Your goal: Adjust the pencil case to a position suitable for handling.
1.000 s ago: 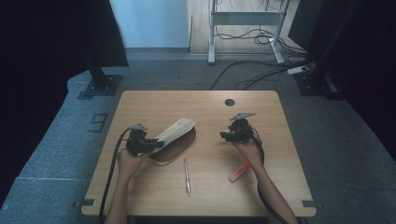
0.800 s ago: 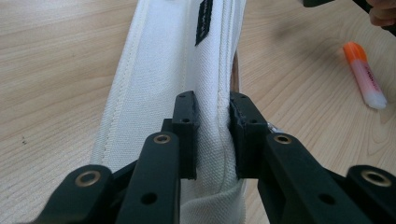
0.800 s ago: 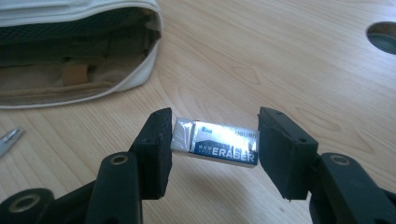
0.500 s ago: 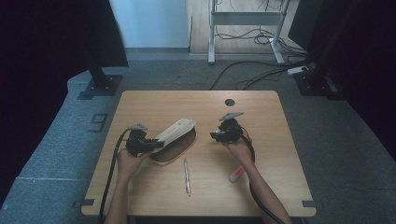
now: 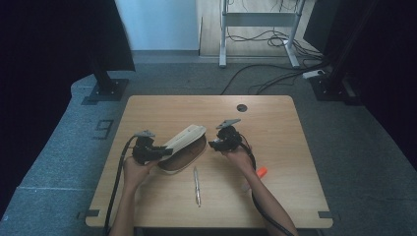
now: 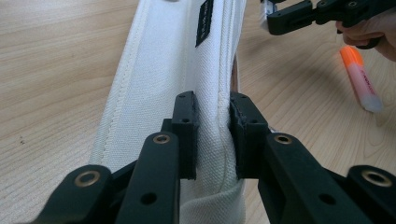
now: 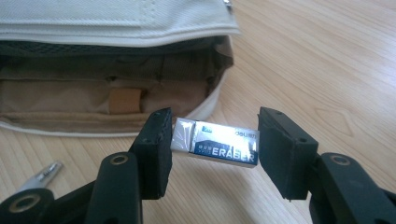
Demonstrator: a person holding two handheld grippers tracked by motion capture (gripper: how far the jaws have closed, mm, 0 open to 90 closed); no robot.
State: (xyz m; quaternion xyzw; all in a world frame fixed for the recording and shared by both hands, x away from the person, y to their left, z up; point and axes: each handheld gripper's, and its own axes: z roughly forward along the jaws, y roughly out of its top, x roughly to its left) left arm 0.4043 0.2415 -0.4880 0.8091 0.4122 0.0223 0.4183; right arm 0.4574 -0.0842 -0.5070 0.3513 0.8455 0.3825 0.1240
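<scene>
Clamping white flap of pencil case (image 6: 187, 56), left gripper (image 6: 212, 135), jaws nearly together on fabric, lid lifted above worktop (image 5: 275, 123). Gripping eraser (image 7: 217, 144) endwise, right gripper (image 7: 212, 147), jaws half apart, just beside case's open mouth.

A lab or recording studio, by the look of it — a bare wooden worktop (image 5: 275, 182) stands alone on grey carpet (image 5: 344, 147), flanked by black curtains (image 5: 59, 44) on floor stands (image 5: 105, 88), with loose cables (image 5: 260, 78) trailing past a metal frame (image 5: 258, 29) behind.
</scene>
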